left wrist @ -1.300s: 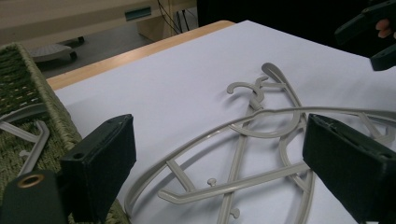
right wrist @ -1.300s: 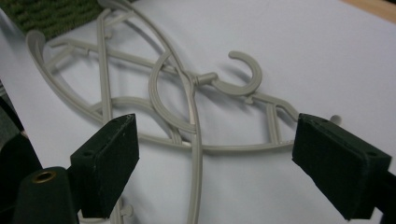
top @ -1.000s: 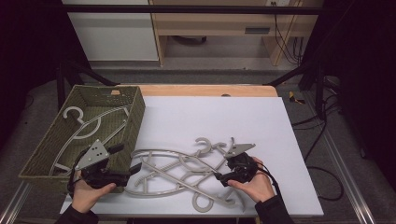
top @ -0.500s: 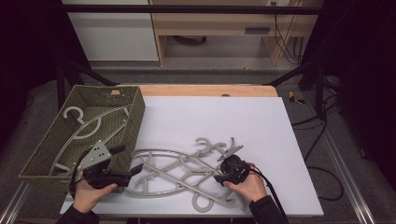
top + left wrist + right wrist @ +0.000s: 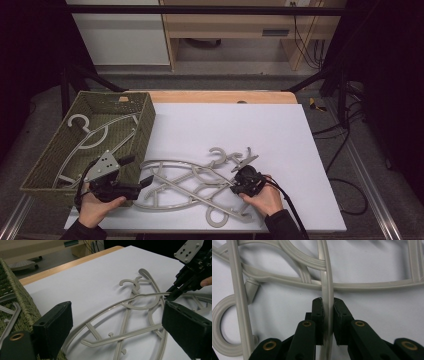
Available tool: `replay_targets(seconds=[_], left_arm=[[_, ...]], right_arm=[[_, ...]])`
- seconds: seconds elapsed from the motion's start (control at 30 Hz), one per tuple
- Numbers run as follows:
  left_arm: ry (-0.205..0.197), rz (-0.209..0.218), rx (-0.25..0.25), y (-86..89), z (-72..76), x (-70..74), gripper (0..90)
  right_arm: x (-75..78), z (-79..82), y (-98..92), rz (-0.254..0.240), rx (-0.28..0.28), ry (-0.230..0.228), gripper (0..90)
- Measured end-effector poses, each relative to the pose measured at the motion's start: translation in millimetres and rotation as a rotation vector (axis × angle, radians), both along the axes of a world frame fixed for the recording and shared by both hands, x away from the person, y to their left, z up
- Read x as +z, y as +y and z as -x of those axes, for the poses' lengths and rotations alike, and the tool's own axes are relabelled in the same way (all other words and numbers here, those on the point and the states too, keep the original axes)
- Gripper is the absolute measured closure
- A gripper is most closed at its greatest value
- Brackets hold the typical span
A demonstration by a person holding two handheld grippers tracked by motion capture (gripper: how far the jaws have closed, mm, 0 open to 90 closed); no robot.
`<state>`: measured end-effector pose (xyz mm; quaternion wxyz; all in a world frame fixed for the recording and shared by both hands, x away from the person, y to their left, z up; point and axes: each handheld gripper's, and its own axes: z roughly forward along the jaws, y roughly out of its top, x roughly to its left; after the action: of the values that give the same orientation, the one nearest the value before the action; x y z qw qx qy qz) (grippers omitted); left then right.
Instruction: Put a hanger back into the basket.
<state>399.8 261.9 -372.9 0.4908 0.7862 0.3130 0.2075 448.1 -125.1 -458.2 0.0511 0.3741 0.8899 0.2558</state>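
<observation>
Several grey plastic hangers lie tangled on the white tabletop. My right gripper is low at the pile's right side. Its jaws have just been closing, and in the right gripper view the pads press on a thin curved hanger bar from both sides. My left gripper hovers open at the pile's left end, beside the basket's near corner, with nothing between its jaws. In the left gripper view the hangers lie ahead of the wide jaws, with the right gripper pinching a bar beyond.
A woven green basket stands at the table's left edge with more grey hangers inside. The table's wooden back edge runs behind. Cables trail off the right side.
The right gripper has dropped onto the hanger pile and its jaws have closed around one bar. The left gripper has stayed where it was.
</observation>
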Motion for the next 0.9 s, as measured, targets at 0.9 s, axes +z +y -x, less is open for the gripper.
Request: replay_targets(seconds=[0.9], left_arm=[[0.009, -0.007, -0.029, -1.0, 5.4, 9.5, 9.9]], right_arm=[[42.0, 10.4, -32.5, -0.123, 0.046, -0.051, 82.7]])
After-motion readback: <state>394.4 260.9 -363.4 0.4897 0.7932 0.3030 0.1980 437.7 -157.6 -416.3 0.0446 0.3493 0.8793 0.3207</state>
